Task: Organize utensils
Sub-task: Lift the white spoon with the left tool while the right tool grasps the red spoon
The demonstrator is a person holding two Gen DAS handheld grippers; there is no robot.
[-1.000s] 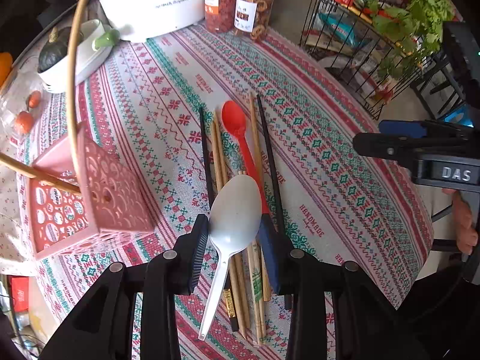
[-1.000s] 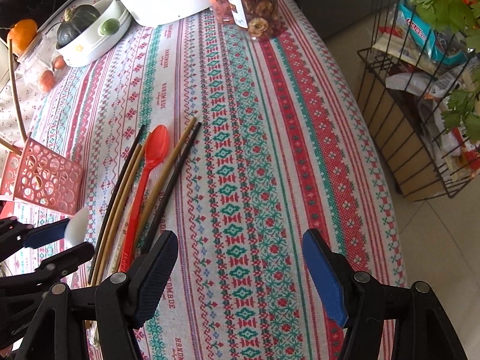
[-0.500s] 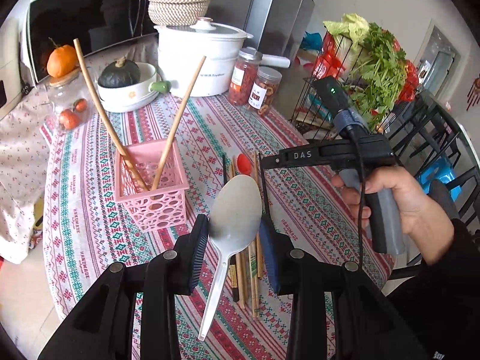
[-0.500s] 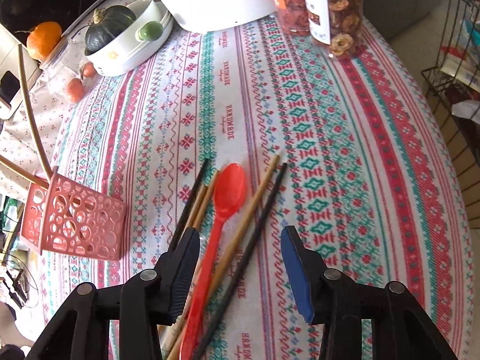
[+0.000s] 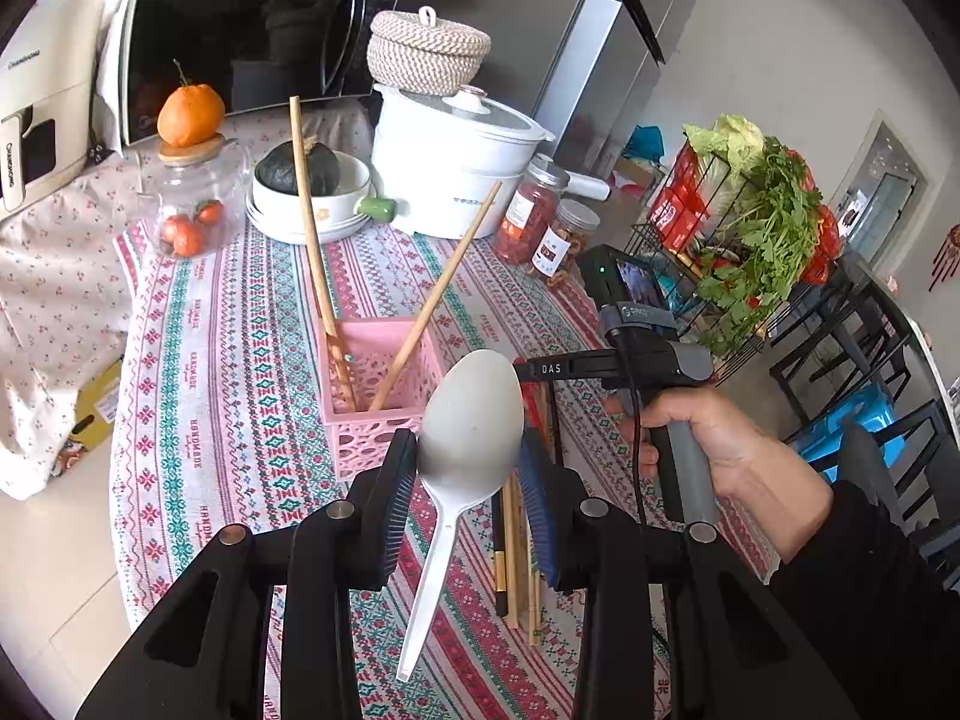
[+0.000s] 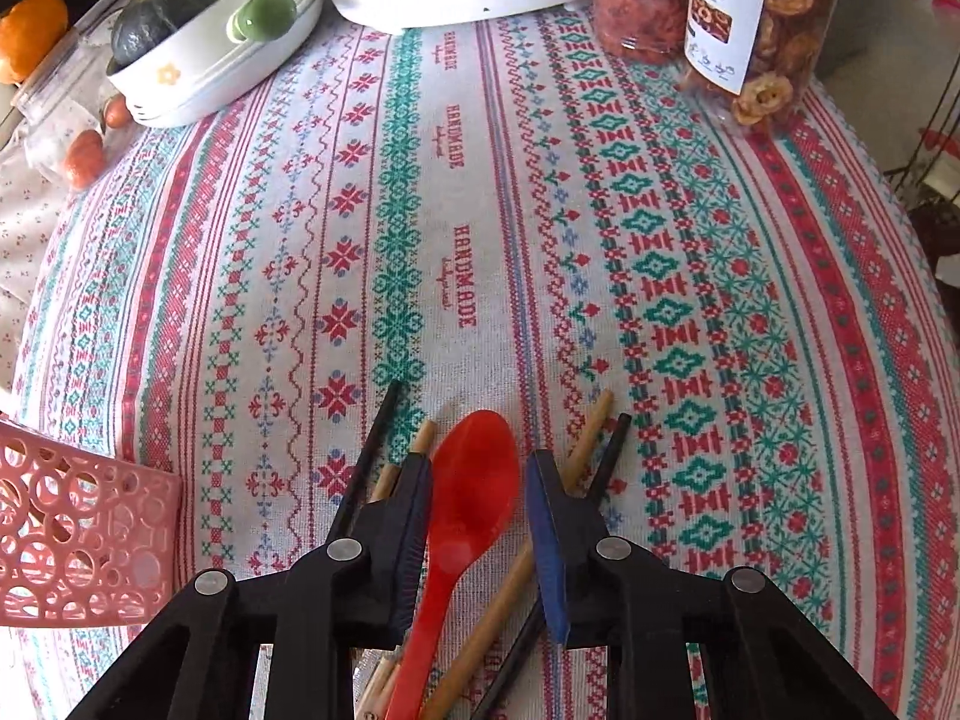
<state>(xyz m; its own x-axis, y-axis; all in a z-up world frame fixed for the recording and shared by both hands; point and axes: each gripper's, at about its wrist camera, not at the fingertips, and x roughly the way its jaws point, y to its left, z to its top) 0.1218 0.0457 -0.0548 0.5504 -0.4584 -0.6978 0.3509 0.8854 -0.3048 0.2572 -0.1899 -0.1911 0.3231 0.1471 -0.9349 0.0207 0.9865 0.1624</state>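
Observation:
My left gripper (image 5: 468,468) is shut on a white plastic spoon (image 5: 471,420) by its bowl and holds it in the air, handle hanging down. Beyond it stands a pink perforated basket (image 5: 372,420) with two wooden chopsticks (image 5: 312,228) leaning in it. My right gripper (image 6: 480,498) is low over the tablecloth, its jaws closed in on either side of a red spoon (image 6: 474,480) that lies among wooden and black chopsticks (image 6: 591,426). The right gripper also shows in the left wrist view (image 5: 540,369), held by a hand.
At the table's back stand a white cooker (image 5: 456,168), a bowl with a dark squash (image 5: 300,174), two snack jars (image 6: 750,18) and a glass jar (image 5: 189,204). A wire rack of greens (image 5: 762,222) stands to the right. The basket's corner (image 6: 72,540) sits left of the right gripper.
My left gripper has risen with the white spoon and now looks across the table. My right gripper has dropped and narrowed its jaws around the red spoon.

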